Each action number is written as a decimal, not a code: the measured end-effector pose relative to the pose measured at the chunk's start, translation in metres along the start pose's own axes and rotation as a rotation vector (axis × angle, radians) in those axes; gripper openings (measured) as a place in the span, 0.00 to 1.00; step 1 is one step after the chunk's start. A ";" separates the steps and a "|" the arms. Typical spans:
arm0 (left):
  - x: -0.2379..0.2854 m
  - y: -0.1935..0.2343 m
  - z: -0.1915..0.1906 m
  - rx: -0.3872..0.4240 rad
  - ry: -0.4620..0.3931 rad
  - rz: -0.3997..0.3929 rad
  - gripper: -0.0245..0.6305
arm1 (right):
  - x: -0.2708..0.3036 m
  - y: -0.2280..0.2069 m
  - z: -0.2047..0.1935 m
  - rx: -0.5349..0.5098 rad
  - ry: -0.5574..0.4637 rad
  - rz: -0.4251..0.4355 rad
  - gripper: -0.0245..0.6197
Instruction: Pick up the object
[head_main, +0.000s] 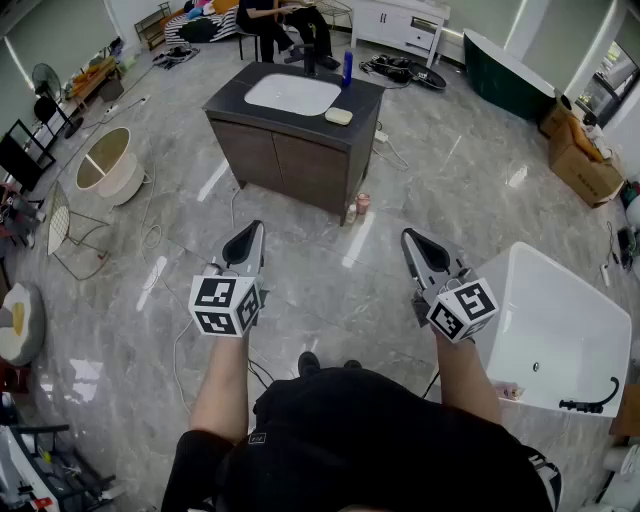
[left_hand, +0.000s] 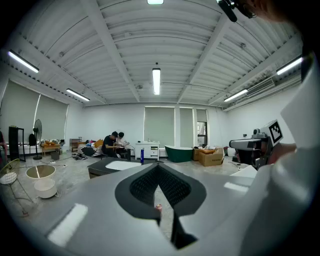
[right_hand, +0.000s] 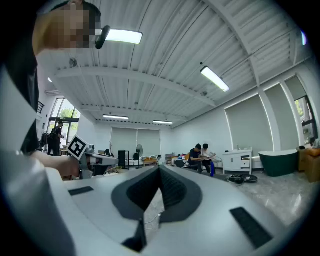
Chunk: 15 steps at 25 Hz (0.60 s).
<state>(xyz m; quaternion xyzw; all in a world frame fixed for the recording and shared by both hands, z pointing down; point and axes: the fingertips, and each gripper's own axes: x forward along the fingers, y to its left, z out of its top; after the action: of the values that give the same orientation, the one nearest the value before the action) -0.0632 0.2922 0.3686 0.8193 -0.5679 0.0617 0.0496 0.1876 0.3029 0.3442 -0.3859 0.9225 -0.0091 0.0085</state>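
Observation:
A dark vanity (head_main: 280, 150) with a white basin (head_main: 292, 93) stands ahead on the marble floor. On its top are a blue bottle (head_main: 347, 68), a pale soap-like piece (head_main: 339, 116) and a black tap (head_main: 309, 60). A small pink can (head_main: 362, 203) stands on the floor at the vanity's right corner. My left gripper (head_main: 247, 238) and right gripper (head_main: 418, 243) hover side by side well short of the vanity, both shut and empty. In the left gripper view the jaws (left_hand: 158, 165) meet, with the can (left_hand: 158, 206) showing below them. The right gripper (right_hand: 160, 167) is likewise shut on nothing.
A white bathtub (head_main: 560, 330) lies close at my right. A dark green tub (head_main: 510, 60) and cardboard boxes (head_main: 580, 160) stand further back right. Two people (head_main: 285, 20) sit behind the vanity. A round tub (head_main: 105, 165), a wire rack (head_main: 70, 230) and cables lie at left.

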 end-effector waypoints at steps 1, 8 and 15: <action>0.000 -0.002 0.000 0.000 0.001 0.001 0.05 | -0.002 0.000 0.000 0.000 0.001 0.002 0.06; -0.001 -0.002 -0.002 -0.005 0.008 -0.007 0.05 | 0.001 -0.002 0.001 -0.009 0.005 -0.008 0.06; -0.001 0.008 -0.002 -0.025 0.002 -0.043 0.06 | 0.015 0.001 0.006 -0.009 -0.002 -0.045 0.06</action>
<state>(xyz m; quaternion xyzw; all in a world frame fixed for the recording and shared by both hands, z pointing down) -0.0713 0.2902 0.3708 0.8305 -0.5509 0.0543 0.0619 0.1769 0.2930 0.3385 -0.4066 0.9136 -0.0046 0.0074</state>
